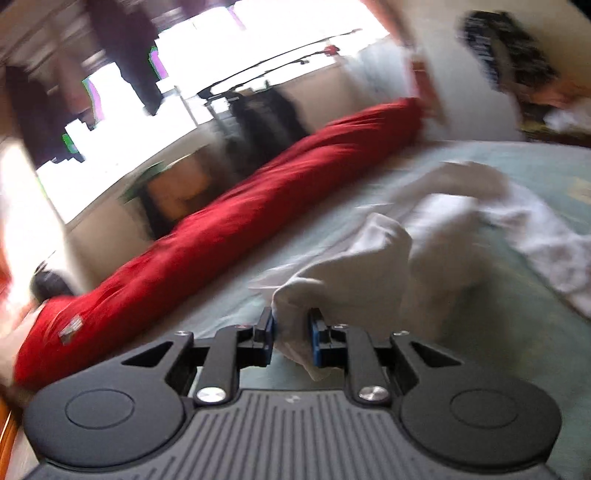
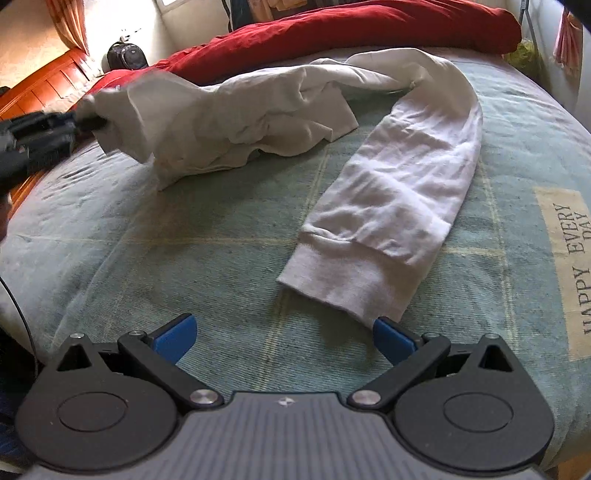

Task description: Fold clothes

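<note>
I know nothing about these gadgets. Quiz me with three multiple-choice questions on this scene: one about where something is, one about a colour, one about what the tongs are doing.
1. Where does the white garment's long sleeve lie?
A. Flat on the bed cover
B. Hanging off the bed
C. Under the long cushion

2. What colour is the long cushion at the far edge of the bed?
A. Blue
B. Red
C. Yellow

3. What is the state of the two tongs?
A. Both open
B. Both shut on cloth
C. Left tongs shut on the garment, right tongs open

Answers: 1 A, the sleeve stretches across the cover in the right wrist view. 2 B, it is plainly red in both views. 3 C, white cloth is pinched between the left pads, while the right ones stand wide apart and empty.
</note>
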### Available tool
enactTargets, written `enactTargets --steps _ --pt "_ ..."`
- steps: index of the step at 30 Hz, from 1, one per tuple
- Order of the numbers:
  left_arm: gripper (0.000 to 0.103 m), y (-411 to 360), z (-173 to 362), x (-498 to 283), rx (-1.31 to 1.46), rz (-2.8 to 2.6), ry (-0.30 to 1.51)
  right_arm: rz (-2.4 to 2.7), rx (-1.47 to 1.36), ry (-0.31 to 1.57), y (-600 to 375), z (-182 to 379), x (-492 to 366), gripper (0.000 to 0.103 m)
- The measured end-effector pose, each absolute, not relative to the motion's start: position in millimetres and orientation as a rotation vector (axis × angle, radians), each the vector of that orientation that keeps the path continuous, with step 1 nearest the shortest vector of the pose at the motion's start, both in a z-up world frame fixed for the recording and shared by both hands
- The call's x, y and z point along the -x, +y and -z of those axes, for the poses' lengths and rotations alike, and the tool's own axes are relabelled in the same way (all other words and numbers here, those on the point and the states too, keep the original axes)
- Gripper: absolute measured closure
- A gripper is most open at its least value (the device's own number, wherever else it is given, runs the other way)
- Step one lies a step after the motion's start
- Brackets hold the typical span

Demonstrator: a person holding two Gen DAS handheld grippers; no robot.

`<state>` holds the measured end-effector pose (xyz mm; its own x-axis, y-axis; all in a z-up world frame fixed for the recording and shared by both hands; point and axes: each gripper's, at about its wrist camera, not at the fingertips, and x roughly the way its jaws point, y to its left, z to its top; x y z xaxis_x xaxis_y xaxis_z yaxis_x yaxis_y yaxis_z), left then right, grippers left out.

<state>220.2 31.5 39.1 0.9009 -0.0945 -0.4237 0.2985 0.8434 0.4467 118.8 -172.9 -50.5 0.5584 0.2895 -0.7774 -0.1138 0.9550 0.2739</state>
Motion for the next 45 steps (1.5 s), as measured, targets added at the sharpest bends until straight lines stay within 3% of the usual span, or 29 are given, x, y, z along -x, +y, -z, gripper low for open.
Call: enactTargets --steps 9,24,31,33,35,45 --pt "0.086 125 -44 -276 -0.431 -0.045 0.495 -0.239 -0.183 0.95 -163 46 -126 0.0" --pt "0.086 259 -13 -286 -0.242 -0.346 0.638 -0.214 -0.135 0.972 -149 49 -139 0.0" --pt "0.085 277 2 -294 -0.212 -0.38 0.679 -0.208 -0.13 0.97 -146 48 -138 0.0" --pt "0.076 281 4 -294 -0.197 -0.381 0.69 -0.207 -0.129 0.968 -146 47 -137 0.0" --pt "0.073 283 6 -292 -0.201 -0.394 0.686 -0.206 -0.129 0.966 -147 46 -136 0.0" --pt "0.07 257 -8 -257 -0.236 -0.291 0.695 -0.232 -0.125 0.927 -142 39 -127 0.0"
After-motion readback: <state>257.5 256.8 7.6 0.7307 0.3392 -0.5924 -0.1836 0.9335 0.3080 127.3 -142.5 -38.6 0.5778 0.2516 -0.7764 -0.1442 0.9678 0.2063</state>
